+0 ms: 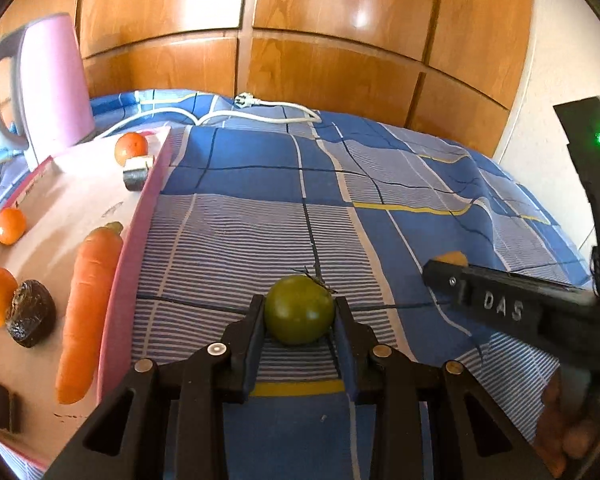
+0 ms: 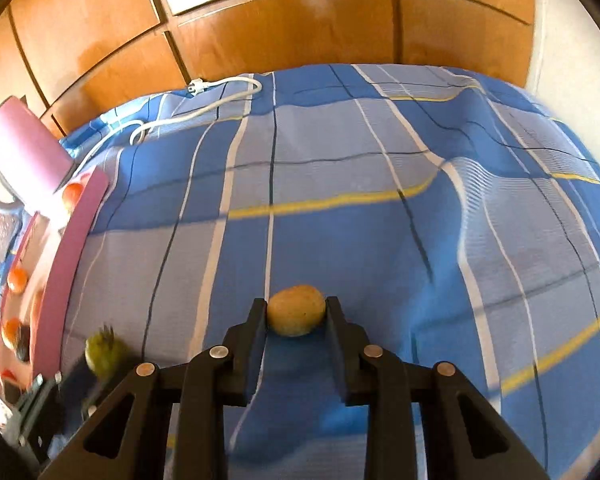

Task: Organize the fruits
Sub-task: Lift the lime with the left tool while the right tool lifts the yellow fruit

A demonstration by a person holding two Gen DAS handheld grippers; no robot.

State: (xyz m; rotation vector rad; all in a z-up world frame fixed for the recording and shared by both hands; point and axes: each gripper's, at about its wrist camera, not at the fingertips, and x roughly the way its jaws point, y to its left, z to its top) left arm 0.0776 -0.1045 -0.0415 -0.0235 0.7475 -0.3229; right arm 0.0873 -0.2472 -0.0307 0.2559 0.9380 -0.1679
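The left gripper (image 1: 300, 310) clamps a green tomato (image 1: 299, 309) above the blue bedspread (image 1: 380, 200), right of the pink tray (image 1: 136, 240). The right gripper (image 2: 296, 314) pinches a potato (image 2: 296, 310).

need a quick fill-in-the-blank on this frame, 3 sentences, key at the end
1. The left gripper is shut on a round fruit whose colour is ____.
2. The long orange carrot lies on the pink tray, at the ____ side of the left wrist view.
3. The white power cord lies on the ____ bedsheet.

Missing words: green; left; blue
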